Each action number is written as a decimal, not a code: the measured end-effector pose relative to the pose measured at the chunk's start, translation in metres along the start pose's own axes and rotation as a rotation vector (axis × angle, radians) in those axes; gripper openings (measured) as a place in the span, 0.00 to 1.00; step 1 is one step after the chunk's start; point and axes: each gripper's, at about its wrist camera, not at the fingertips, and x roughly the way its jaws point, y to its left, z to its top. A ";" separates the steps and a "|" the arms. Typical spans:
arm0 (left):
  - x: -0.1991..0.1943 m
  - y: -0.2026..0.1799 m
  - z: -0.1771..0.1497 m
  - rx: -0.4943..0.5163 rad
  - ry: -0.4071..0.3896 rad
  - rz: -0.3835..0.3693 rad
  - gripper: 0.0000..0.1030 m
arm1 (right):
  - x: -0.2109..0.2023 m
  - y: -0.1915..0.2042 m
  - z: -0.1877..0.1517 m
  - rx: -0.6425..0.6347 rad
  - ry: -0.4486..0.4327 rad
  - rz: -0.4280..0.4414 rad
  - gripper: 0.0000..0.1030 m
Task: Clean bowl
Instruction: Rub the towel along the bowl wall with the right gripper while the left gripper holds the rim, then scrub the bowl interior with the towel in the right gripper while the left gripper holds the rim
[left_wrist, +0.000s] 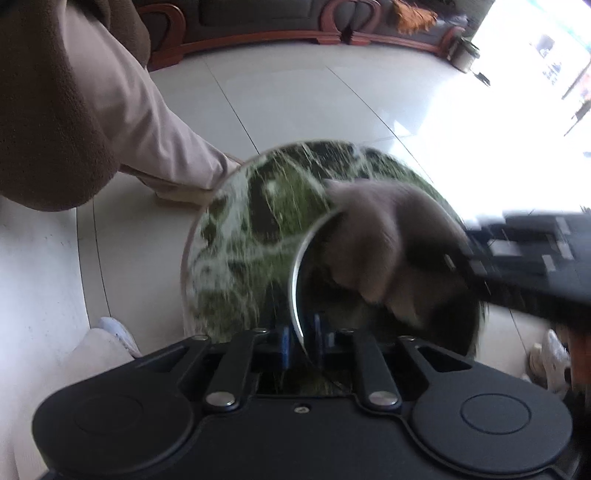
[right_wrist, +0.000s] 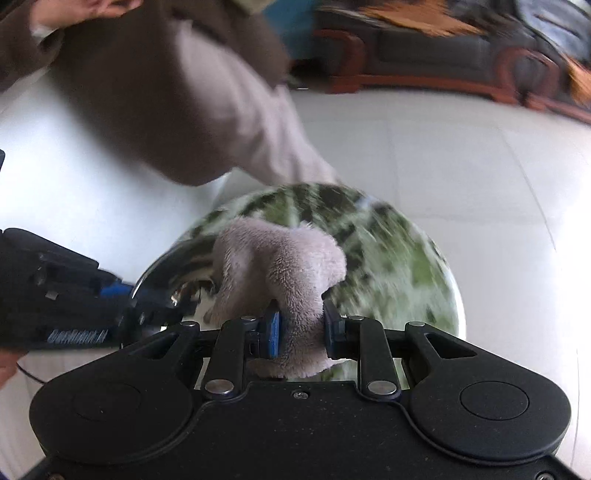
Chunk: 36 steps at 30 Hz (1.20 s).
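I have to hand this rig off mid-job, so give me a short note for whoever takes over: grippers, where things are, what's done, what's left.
Left gripper: shut on the rim of the metal bowl, steadying it.
Right gripper: shut on the grey fluffy cloth, which reaches into the bowl.
The bowl sits on the round green marbled table, toward its near edge.
Done: bowl gripped, cloth in hand and working inside the bowl; the blur suggests wiping is under way.
Left: finish wiping the inside. How clean it is cannot be judged, the cloth hides much of it. Then release both.
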 end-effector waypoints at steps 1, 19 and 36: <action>0.000 0.001 0.003 0.001 -0.008 0.003 0.14 | 0.002 0.003 0.003 -0.043 0.010 0.003 0.21; 0.020 0.004 0.021 0.022 0.031 0.015 0.15 | 0.012 0.032 0.052 -0.422 0.043 0.080 0.40; 0.022 0.000 0.021 0.025 0.030 0.023 0.16 | 0.003 0.013 0.036 -0.281 0.064 0.032 0.17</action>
